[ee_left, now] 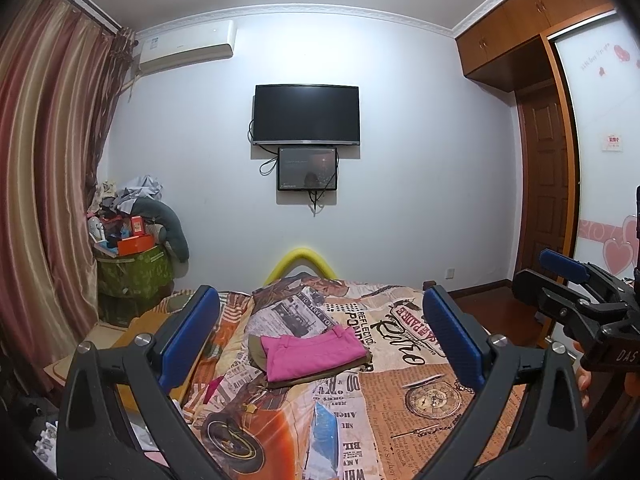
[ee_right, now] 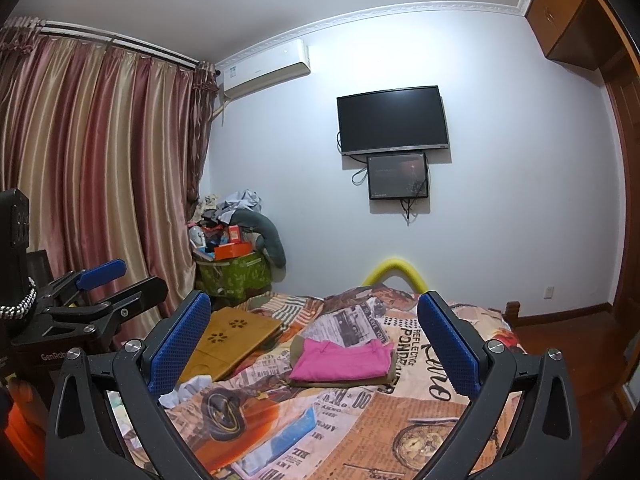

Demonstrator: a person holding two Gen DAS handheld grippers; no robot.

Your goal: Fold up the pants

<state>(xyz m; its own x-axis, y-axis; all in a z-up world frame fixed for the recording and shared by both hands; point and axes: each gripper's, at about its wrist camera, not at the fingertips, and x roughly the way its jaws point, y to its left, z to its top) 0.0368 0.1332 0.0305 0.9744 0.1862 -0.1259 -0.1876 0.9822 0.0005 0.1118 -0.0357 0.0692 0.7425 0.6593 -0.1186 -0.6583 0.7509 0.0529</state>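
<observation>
Your left gripper (ee_left: 320,344) and right gripper (ee_right: 316,344) both hang spread wide, grasping nothing, above the bed; "GenRob…" shows on the left tool at lower left of the right view, "DAS" on the right tool at right of the left view. Folded pink pants (ee_left: 314,354) lie mid-frame atop an olive garment (ee_left: 256,350) on the newsprint bedspread (ee_left: 404,412) reading "REFLECTION". The green bin (ee_right: 234,272), centre-left, is heaped with boxes and clothes.

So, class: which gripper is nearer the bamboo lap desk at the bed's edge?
Left. The left gripper is on the same side as the lap desk; the right gripper is further out, away from the curtain side.
</observation>
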